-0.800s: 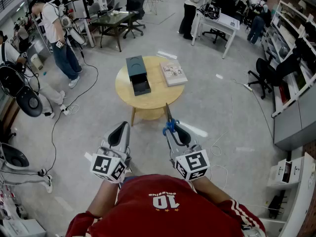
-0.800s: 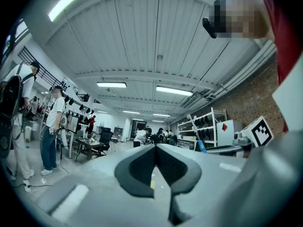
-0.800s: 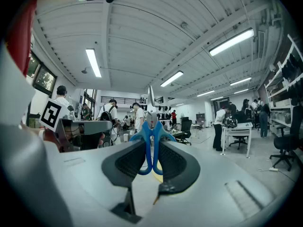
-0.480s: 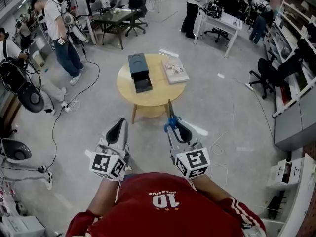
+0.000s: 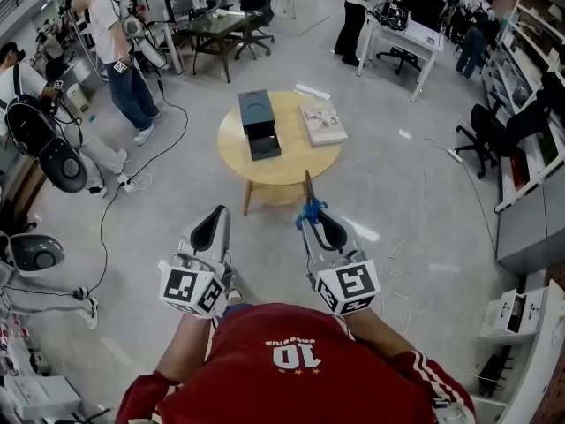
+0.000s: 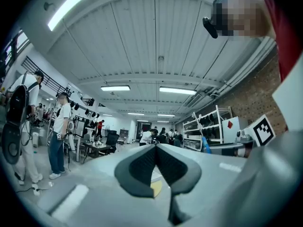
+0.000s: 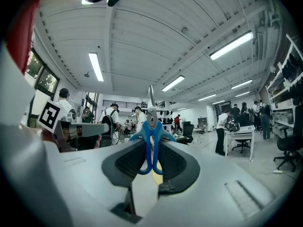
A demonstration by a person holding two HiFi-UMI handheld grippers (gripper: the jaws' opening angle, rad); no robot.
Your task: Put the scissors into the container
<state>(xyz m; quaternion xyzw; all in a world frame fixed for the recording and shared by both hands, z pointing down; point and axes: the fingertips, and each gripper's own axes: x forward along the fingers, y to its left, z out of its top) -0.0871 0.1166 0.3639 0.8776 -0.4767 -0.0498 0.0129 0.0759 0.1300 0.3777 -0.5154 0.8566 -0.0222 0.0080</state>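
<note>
Firmly, right gripper (image 7: 151, 161) clamps scissors (image 7: 151, 126) (blades forward).

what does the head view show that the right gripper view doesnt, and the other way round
Only the head view: the dark container and the book lying apart on the round table ahead. Only the right gripper view: up close, the blue handle loops of the scissors pressed between the pads of the right gripper, plus the ceiling lights. Both: the scissors held in the right gripper, blades pointing forward.
</note>
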